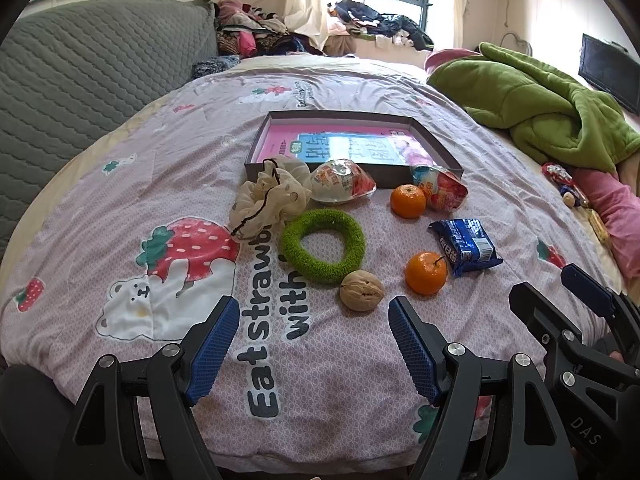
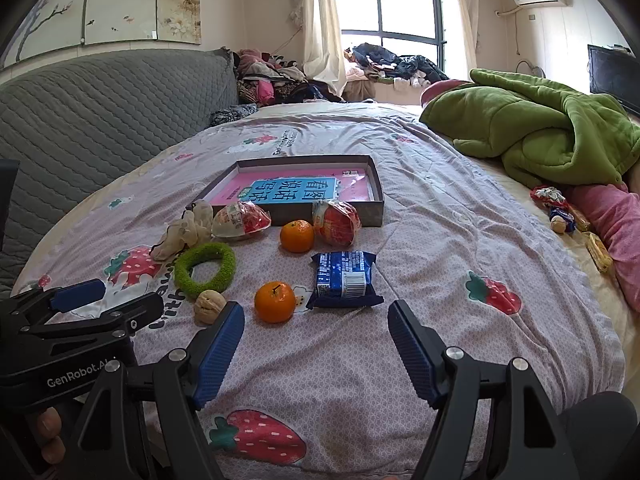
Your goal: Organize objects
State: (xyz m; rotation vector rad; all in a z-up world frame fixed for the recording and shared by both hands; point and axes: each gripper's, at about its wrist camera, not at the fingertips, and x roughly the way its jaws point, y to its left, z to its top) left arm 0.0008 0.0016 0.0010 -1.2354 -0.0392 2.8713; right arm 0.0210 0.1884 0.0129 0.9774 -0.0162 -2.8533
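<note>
Here both claws are hovering wide open and empty, the left gripper [image 1: 314, 346] sitting nearest the walnut [image 1: 361, 291], just beyond its right finger [image 1: 412, 350].

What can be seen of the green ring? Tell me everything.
The green ring is a fuzzy, towelling-like loop, bright green, slightly squashed out of round, with an open middle that shows the bedspread. It lies flat on the bed. The cream scrunchie touches its far left edge and the walnut sits against its near right edge. No gripper touches it.
</note>
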